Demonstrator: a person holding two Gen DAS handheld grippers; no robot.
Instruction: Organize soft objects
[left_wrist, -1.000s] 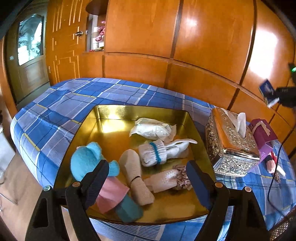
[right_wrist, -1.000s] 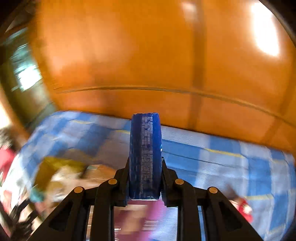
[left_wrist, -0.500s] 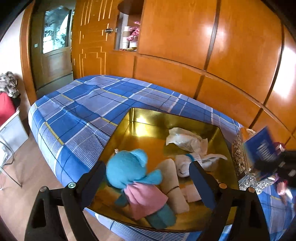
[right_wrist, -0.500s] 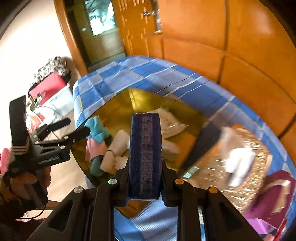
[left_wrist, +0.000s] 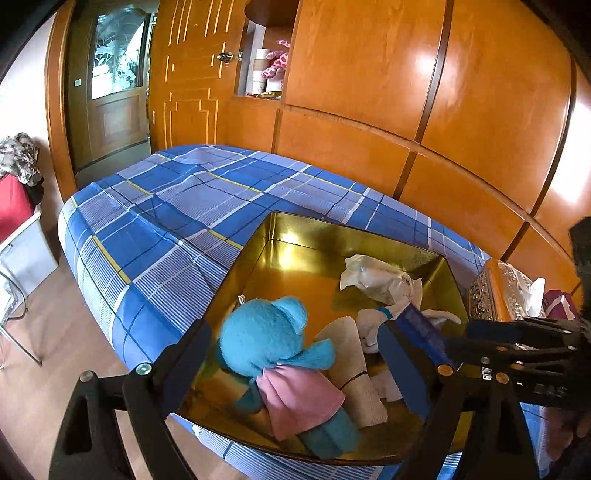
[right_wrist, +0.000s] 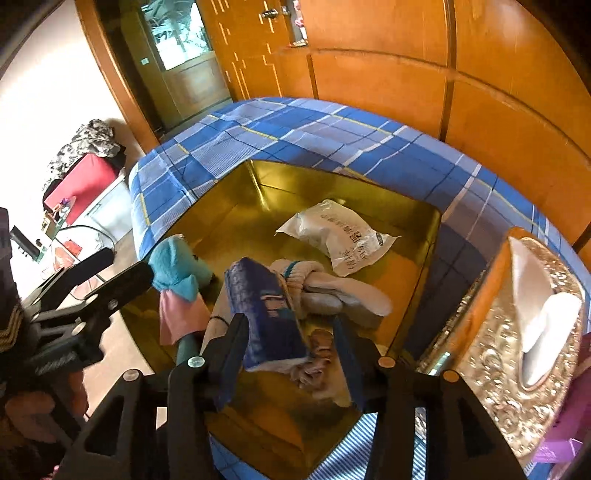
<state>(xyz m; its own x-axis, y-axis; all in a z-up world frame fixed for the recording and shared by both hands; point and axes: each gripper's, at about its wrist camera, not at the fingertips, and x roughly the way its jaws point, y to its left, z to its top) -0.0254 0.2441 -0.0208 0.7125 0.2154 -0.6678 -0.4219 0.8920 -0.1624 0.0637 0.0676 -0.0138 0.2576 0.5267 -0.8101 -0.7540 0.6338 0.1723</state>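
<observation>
Already the gold tray (left_wrist: 280, 229) holds a teal doll (left_wrist: 269, 343), socks (right_wrist: 317, 284) and a white packet (right_wrist: 340, 236). Right tongs (right_wrist: 291, 354), spread, drop a blue pack (right_wrist: 266, 317) over it; left tongs (left_wrist: 295, 365) hover released, empty.

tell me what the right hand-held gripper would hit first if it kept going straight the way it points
Probably the dark blue packet, which sits tilted between the open fingers of the right hand-held gripper, over the gold tray. Just past it lie rolled white socks; depth is hard to judge.
</observation>
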